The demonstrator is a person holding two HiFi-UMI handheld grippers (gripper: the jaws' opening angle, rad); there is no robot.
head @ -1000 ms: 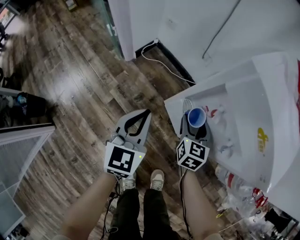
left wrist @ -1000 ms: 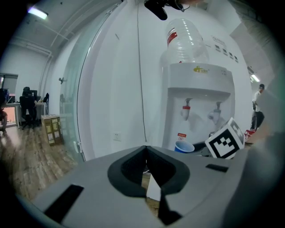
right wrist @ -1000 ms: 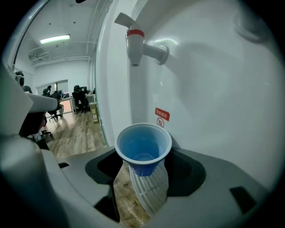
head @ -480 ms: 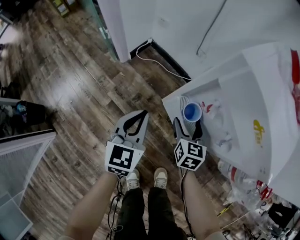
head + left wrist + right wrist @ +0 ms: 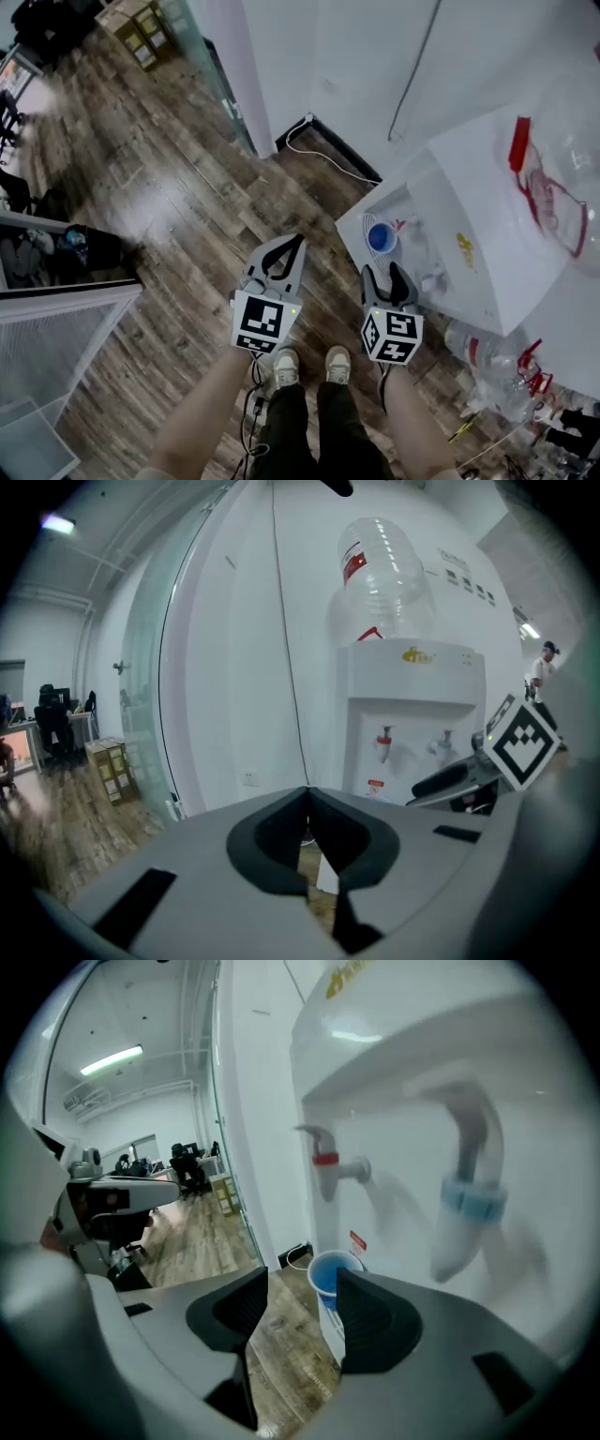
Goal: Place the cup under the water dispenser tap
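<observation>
A blue cup (image 5: 380,237) stands upright on the drip tray of the white water dispenser (image 5: 473,267), below its red-handled tap (image 5: 328,1162). My right gripper (image 5: 382,272) hangs just short of the cup, pulled back from it. Its jaws are closing with nothing between them. In the right gripper view the cup (image 5: 327,1276) shows beyond the right gripper (image 5: 302,1283), apart from both pads. The blurred blue tap (image 5: 464,1206) lies to the right. My left gripper (image 5: 298,240) floats over the wood floor left of the dispenser, shut and empty; the left gripper (image 5: 307,799) has its tips touching.
A clear water bottle (image 5: 562,187) tops the dispenser. A white cable (image 5: 328,155) runs along the wall base behind it. Plastic bottles (image 5: 487,361) lie on the floor at right. Cardboard boxes (image 5: 141,33) stand far back. The person's shoes (image 5: 309,366) are below the grippers.
The right gripper let go of the blue cup and drew back from the tray; the cup stays under the tap. Both grippers rose, and the view widened.
</observation>
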